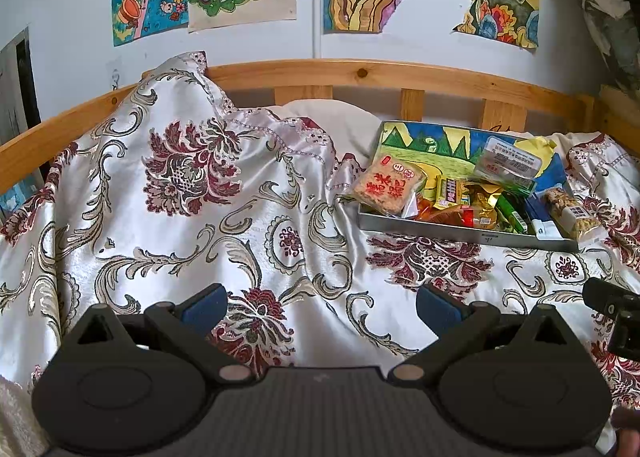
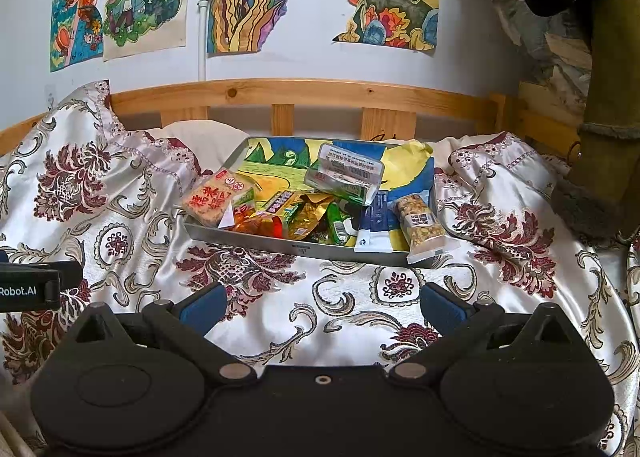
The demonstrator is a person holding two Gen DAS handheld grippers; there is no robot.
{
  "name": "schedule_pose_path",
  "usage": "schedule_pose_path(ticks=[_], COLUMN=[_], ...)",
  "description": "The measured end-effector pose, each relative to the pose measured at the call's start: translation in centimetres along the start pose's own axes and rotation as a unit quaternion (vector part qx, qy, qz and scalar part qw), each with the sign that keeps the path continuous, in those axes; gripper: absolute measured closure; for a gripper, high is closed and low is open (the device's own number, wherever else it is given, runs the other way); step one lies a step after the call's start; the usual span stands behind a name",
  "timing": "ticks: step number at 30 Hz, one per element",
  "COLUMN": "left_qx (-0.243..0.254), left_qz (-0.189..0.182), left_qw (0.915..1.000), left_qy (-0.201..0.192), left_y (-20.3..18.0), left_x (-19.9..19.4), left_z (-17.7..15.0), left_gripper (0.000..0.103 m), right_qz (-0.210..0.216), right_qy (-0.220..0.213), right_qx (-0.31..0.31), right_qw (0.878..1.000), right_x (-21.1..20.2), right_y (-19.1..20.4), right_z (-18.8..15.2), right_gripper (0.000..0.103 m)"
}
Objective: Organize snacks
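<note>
Both the left gripper [image 1: 320, 307] and the right gripper [image 2: 322, 307] hover over the patterned bedspread [image 1: 192, 225] with jaws spread wide and nothing between them. The snacks lie heaped in a shallow grey tray [image 2: 280, 244] near the wooden headboard [image 2: 304, 95]; a rice-cake packet [image 2: 212, 197] overhangs its left rim and a nut bar [image 2: 420, 227] its front right corner. The packets beneath overlap, so several are partly hidden and their print is too small to read; the tray's far rim is partly covered by a clear pack [image 2: 346, 173].

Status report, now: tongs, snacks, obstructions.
Left tongs open, empty. Right tongs open, empty. Snacks piled in tray on bedspread. Nothing in the way.
</note>
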State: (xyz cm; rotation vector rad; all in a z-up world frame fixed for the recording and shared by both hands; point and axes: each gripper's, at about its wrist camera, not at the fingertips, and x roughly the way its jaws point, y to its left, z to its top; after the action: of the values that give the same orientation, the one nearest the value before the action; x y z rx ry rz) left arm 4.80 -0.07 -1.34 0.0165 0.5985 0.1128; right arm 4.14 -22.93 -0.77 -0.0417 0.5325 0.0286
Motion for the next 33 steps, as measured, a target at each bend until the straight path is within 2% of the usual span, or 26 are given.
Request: schedule_pose_path(ticks=[18,33], left_qx=[0.0,0.007], left_qz=[0.0,0.005], left_qw=[1.0,0.9997], left_qy=[0.001,0.022], left_y=[-0.05,0.19], left_x=[-0.02,0.06], left_z=[0.0,-0.19], left_gripper=[0.001,0.001], right_qz=[0.0,0.0], right_qy=[0.0,0.0], right_qx=[-0.001,-0.001], right_qw=[1.0,1.0], right_x=[0.04,0.05], right_y=[0.0,0.06], right_z=[-0.03,-0.02], right_gripper=[0.001,0.001])
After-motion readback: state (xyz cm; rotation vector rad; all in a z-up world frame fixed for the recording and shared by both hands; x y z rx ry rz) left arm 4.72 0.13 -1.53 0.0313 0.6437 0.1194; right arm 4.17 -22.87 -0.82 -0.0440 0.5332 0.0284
